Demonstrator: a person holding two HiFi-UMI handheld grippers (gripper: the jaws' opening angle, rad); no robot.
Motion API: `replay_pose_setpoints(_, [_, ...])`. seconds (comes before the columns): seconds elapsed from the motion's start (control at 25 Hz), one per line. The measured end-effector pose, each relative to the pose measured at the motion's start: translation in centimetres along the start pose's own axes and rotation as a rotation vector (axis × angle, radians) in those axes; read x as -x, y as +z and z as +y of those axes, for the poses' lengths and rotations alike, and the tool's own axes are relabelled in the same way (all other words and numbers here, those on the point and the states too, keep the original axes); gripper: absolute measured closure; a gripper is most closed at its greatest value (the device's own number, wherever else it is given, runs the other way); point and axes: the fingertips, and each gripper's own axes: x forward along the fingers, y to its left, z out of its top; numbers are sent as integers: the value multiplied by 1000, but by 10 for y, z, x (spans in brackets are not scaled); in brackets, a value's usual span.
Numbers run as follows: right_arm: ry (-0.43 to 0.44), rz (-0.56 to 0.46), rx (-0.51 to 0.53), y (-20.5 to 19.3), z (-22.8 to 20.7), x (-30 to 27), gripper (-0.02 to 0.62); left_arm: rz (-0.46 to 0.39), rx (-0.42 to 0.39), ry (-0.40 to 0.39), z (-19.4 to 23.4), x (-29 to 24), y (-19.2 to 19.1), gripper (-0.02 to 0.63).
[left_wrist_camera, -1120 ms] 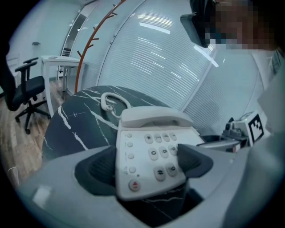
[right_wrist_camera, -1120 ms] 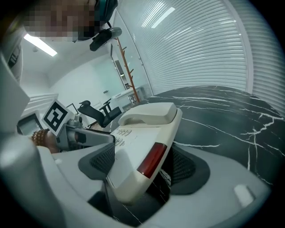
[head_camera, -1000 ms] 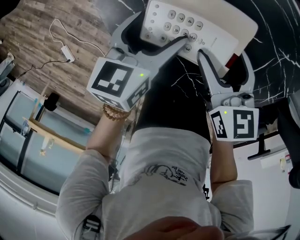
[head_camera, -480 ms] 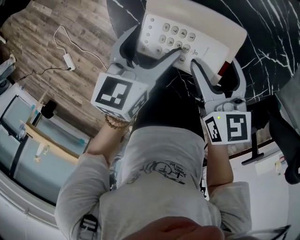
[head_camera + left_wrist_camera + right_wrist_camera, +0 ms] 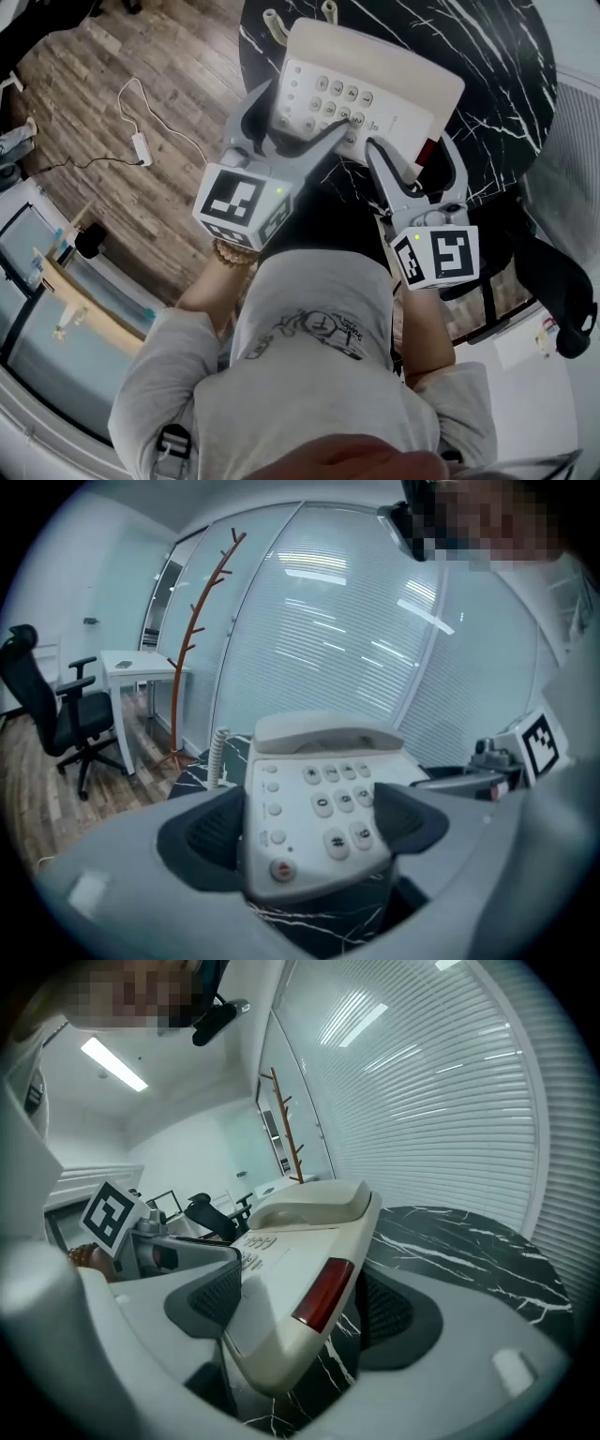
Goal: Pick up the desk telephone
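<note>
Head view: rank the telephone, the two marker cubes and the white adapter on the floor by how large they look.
1. Telephone, largest.
2. Left cube and right cube: they look about alike, so tied.
3. Adapter, smallest, though it lies farther from the camera, down on the floor.

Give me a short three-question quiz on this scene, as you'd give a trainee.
1. True or false: only one gripper grips the desk telephone.
2. The table top looks like: A) pale wood, B) black marble with white veins, C) clear glass.
3. Fill in: the strip on the telephone's side, seen in the right gripper view, is coloured ____.
Key: 1 false, the left gripper and right gripper both clamp it; 2 B; 3 red.
</note>
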Motion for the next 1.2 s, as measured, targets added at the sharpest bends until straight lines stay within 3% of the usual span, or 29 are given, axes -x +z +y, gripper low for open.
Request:
replay_pose_setpoints(0.52, [26,-75,27,94,41,59,218,-85,-27,50,-44,70,91,170])
replay_pose_setpoints(1.2, [32,-213,129,190,85,147,216,-254,-68,62,-114,149,179,169])
